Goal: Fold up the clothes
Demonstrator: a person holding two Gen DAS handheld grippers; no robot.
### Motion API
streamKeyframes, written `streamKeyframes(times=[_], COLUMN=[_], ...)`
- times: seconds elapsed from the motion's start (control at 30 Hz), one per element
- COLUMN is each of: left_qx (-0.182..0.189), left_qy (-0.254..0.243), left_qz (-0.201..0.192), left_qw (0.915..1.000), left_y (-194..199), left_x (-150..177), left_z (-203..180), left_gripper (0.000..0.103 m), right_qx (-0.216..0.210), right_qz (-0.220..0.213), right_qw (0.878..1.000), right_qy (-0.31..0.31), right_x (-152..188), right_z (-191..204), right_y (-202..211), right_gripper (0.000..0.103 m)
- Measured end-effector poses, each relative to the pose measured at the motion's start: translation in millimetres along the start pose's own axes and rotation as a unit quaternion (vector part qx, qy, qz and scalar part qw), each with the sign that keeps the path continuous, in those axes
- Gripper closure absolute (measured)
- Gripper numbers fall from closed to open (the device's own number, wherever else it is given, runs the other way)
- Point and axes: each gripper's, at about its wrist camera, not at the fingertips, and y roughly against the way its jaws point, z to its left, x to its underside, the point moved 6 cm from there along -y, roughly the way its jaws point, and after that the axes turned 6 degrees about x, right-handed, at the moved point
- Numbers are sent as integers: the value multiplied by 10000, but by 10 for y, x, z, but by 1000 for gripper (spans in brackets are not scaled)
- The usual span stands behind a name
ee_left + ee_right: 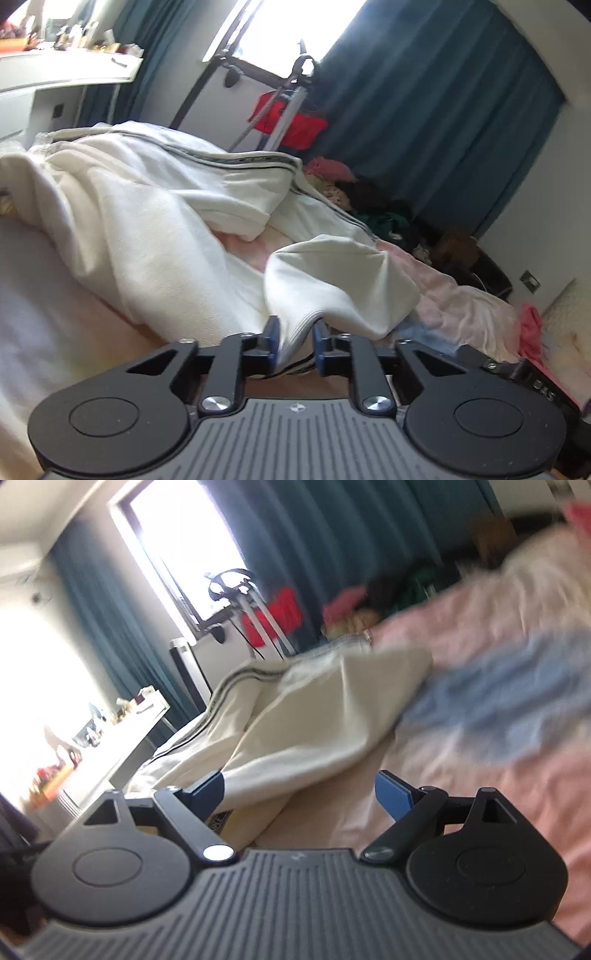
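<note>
Pink bedding [458,299] carries a rumpled cream garment [147,221], hem pinched by left tool [295,332].

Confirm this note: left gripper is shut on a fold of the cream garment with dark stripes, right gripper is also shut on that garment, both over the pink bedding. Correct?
Not quite. The right gripper is open: the right wrist view shows its blue pads spread wide, the cream garment lying beside one pad, not clamped. The left gripper is shut on the garment, over the pink bedding, as noted.
</note>
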Motion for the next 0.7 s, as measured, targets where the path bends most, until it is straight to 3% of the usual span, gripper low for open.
streamKeyframes(times=[0.07, 0.13, 0.2, 0.27, 0.37, 0.5, 0.57, 0.7], left_qx=[-77, -51, 58, 81, -2, -295, -361, -377], left_qy=[-282, -414, -370, -184, -73, -271, -285, -159], left_qz=[-68, -29, 63, 67, 48, -88, -198, -337], left_qw=[9995, 9991, 9993, 9998, 10000, 9992, 9987, 9986], left_y=[25, 44, 55, 89, 135, 197, 176, -57], left_x=[43, 64, 63, 60, 32, -58, -140, -299], left_z=[-72, -145, -144, -107, -35, 56, 102, 155], left_gripper=[58, 52, 48, 37, 36, 36, 32, 31], right_qx=[72, 136, 202, 130, 270, 437, 569, 805], right_qz=[118, 151, 190, 417, 382, 292, 289, 227], right_qw=[9984, 9946, 9923, 9929, 9941, 9809, 9779, 9785], right_qy=[-557, -1018, -1205, -1106, -976, -1873, -1993, -1884], right_x=[13, -14, -53, -114, -297, -434, -490, -636], right_z=[-103, -191, -206, -162, -207, -587, -727, -934], right_y=[-42, -82, -195, -453, -765, -1140, -1354, -1824], right_gripper=[13, 16, 22, 28, 29, 29, 31, 45])
